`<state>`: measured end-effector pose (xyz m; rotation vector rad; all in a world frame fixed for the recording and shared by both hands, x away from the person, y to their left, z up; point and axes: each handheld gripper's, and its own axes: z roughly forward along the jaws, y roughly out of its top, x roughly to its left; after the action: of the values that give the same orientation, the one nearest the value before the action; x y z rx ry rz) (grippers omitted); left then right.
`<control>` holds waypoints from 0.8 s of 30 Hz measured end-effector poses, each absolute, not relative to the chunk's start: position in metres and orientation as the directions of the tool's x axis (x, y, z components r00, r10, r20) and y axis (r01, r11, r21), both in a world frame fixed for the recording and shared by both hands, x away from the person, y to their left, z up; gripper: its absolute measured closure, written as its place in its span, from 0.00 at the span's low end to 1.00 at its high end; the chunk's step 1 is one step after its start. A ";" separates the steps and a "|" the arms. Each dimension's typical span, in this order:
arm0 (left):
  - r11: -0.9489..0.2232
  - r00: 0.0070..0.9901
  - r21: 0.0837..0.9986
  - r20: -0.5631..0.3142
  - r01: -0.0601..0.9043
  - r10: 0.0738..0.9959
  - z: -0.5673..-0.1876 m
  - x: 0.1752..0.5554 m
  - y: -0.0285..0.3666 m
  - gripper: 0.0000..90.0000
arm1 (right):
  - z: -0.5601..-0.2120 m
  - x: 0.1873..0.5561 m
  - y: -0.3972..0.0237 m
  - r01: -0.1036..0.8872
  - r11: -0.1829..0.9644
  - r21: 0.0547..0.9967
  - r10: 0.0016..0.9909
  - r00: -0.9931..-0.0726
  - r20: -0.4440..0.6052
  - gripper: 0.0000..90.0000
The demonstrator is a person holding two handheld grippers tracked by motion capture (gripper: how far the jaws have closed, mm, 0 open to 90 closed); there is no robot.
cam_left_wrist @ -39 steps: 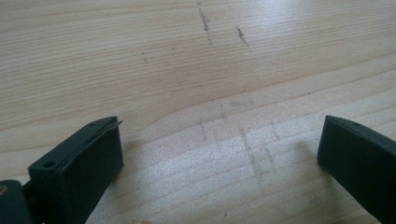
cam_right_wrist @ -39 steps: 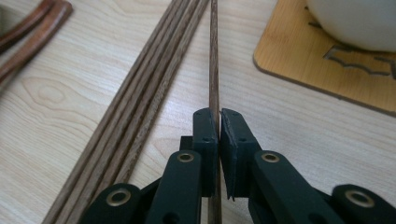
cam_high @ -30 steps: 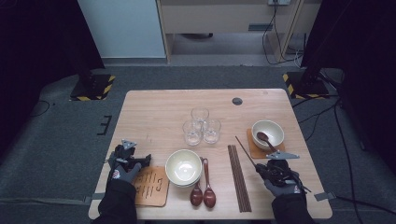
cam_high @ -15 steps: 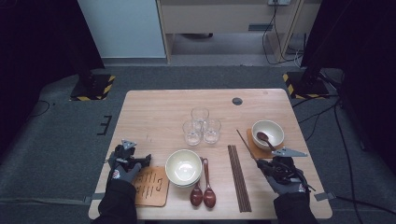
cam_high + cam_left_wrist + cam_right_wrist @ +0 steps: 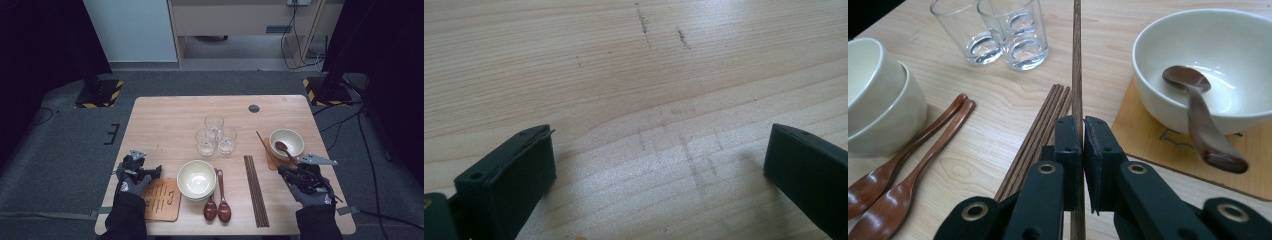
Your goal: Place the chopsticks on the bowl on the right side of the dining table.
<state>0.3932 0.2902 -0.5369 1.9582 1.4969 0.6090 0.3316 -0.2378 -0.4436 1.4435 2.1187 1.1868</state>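
My right gripper point(image 5: 1083, 131) is shut on a single dark wooden chopstick point(image 5: 1077, 55) that runs straight out ahead, between the jaws. In the high view the right gripper point(image 5: 284, 171) is at the right front of the table, and the held chopstick point(image 5: 265, 145) slants up-left past a cream bowl point(image 5: 294, 139). That bowl holds a brown spoon point(image 5: 283, 148) and stands on a wooden coaster point(image 5: 272, 161). More chopsticks point(image 5: 255, 190) lie in a bundle beside it. My left gripper point(image 5: 145, 171) rests at the left front, open over bare wood point(image 5: 659, 100).
Three glasses point(image 5: 215, 135) stand mid-table. Two stacked cream bowls point(image 5: 196, 179) sit at the front centre with two brown spoons point(image 5: 216, 202) to their right. A wooden mat point(image 5: 161, 199) lies by the left hand. A dark round disc point(image 5: 254, 108) is set into the far tabletop.
The right gripper has risen and moved slightly away from the front edge, lifting the chopstick clear of the table. The left gripper has stayed where it was.
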 end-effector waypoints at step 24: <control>-0.190 0.261 0.695 0.003 0.693 0.965 -0.537 0.393 0.290 0.00 | -0.410 0.336 -0.248 0.554 0.080 0.829 0.870 -0.445 0.213 0.95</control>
<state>0.3932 0.2902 -0.5369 1.9581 1.4969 0.6090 0.3360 -0.2483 -0.4098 1.4137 2.0288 1.3064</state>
